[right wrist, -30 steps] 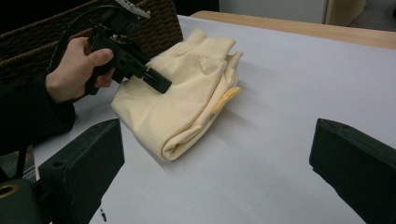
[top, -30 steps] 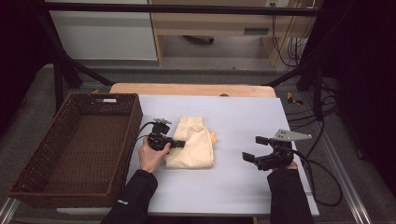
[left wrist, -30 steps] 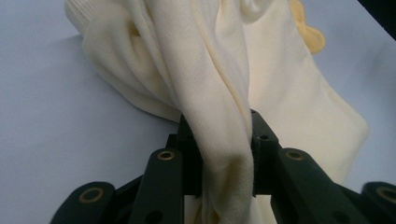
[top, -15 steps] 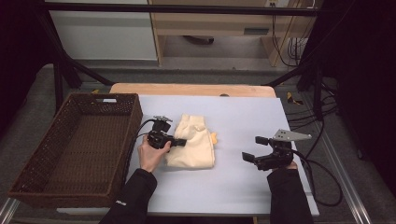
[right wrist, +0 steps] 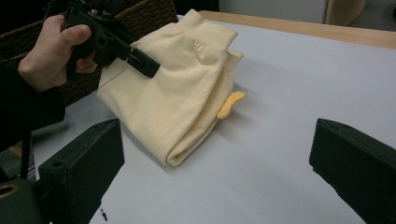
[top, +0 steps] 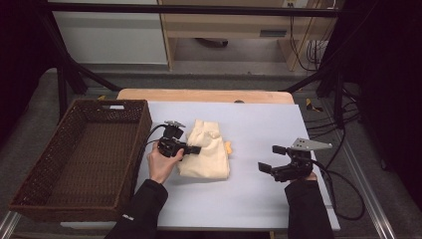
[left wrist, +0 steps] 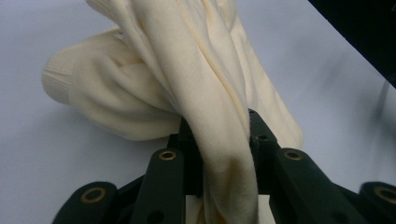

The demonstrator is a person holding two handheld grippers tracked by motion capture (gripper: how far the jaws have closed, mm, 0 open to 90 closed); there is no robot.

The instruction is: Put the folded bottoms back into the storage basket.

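On the pale table, the wicker basket fills the nine o'clock side. The cream garment lies folded just right of the basket, near the table's middle, a small orange tab sticking out at its three o'clock edge. The left gripper has its jaws clamped tight on a bunched fold of the cloth, at the garment's nine o'clock edge. The right gripper sits well apart at four o'clock, jaws spread wide with nothing between them.
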